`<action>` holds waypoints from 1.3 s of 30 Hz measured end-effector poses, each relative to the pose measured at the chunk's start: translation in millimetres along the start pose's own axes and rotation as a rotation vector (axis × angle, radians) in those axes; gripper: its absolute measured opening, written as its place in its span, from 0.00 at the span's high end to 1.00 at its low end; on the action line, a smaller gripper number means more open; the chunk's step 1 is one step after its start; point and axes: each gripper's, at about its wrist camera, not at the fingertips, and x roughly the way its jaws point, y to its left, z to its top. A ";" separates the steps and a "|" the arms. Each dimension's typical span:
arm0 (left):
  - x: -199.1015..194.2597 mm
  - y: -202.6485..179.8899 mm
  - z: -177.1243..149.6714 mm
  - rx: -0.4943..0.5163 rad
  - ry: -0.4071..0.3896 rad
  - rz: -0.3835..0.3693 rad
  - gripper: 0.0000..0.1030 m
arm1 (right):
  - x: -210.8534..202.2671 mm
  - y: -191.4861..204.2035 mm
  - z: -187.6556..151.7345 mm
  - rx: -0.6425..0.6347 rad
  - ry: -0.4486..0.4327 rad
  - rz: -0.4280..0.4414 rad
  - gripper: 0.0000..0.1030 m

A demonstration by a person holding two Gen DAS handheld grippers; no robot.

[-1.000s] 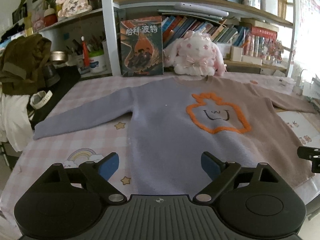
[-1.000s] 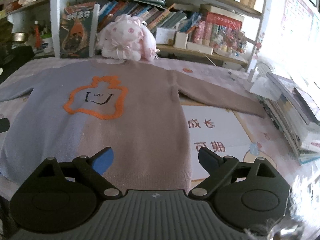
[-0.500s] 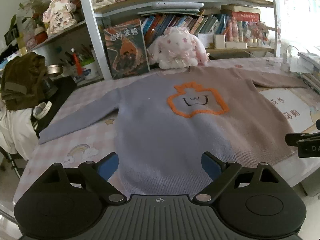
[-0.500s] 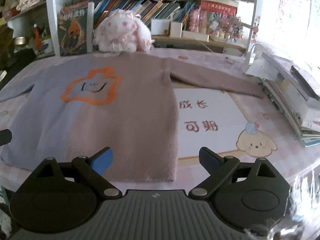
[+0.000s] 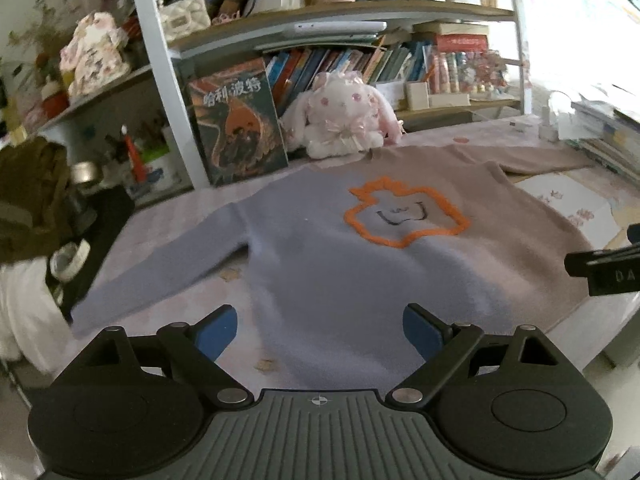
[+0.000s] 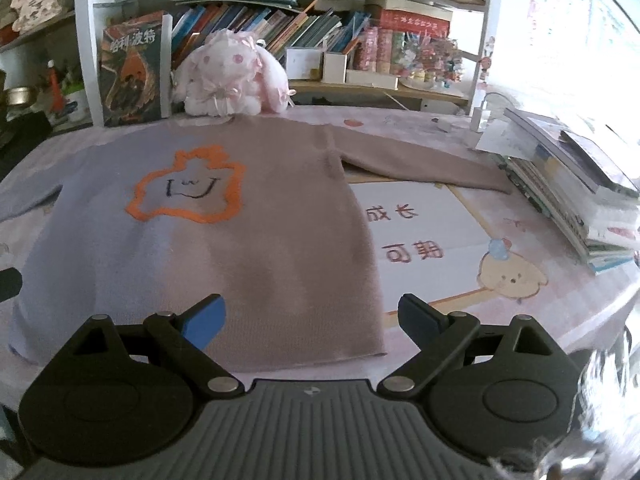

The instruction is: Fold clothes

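A two-tone sweater (image 5: 340, 264) with an orange outline motif lies flat, sleeves spread, across the middle of the bench (image 6: 520, 320). At the bottom of each frame, the left hand-held gripper (image 5: 320, 330) and the right hand-held gripper (image 6: 312, 316) hang above its hem, fingers apart, holding nothing. A plush rabbit (image 6: 232, 78) sits behind the collar.

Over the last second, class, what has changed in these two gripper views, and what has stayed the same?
Both views drew back and tilted, so the sweater's near hem now shows. Nothing was gripped or released. Unchanged: sweater flat with sleeves spread, left gripper and right gripper with jaws wide and empty, plush rabbit at the collar.
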 end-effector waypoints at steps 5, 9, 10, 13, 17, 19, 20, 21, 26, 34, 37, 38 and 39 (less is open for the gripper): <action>10.1 60.6 -8.6 -0.018 0.000 -0.035 0.08 | -15.5 56.4 -3.3 0.005 -0.032 -0.037 0.08; 21.3 104.5 -20.8 -0.061 0.023 -0.057 0.08 | -21.2 99.3 -12.7 0.007 -0.028 -0.070 0.08; 24.1 114.7 -23.8 -0.075 0.032 -0.058 0.08 | -22.2 109.1 -15.1 0.009 -0.023 -0.080 0.08; 31.4 142.2 -30.7 -0.116 0.040 -0.034 0.08 | -25.9 132.0 -17.0 0.011 -0.007 -0.115 0.08; 46.4 174.9 -38.5 -0.156 0.012 0.069 0.09 | -30.3 148.2 -13.3 0.010 -0.011 -0.146 0.08; 57.5 193.1 -41.5 -0.195 0.024 0.118 0.09 | -30.4 154.7 -11.4 0.003 -0.011 -0.158 0.08; 61.8 202.3 -42.8 -0.222 0.030 0.136 0.09 | -30.1 157.9 -10.3 -0.002 -0.011 -0.162 0.08; 66.1 211.5 -44.1 -0.249 0.036 0.153 0.09 | -29.1 161.1 -8.9 -0.009 -0.010 -0.164 0.08; 85.0 254.0 -50.9 -0.431 0.060 0.181 0.18 | -25.1 173.4 -0.8 -0.052 -0.006 -0.167 0.08; 121.2 297.3 -59.1 -0.726 0.128 0.205 0.50 | -19.8 173.2 6.4 -0.062 0.010 -0.211 0.08; 130.3 304.2 -59.8 -0.787 0.121 0.209 0.60 | -19.5 168.9 7.6 -0.060 0.015 -0.231 0.08; 133.0 305.2 -58.7 -0.799 0.118 0.211 0.62 | -19.4 167.4 7.9 -0.060 0.017 -0.238 0.08; 136.3 306.4 -57.5 -0.820 0.113 0.202 0.64 | -19.4 165.9 8.0 -0.058 0.020 -0.245 0.08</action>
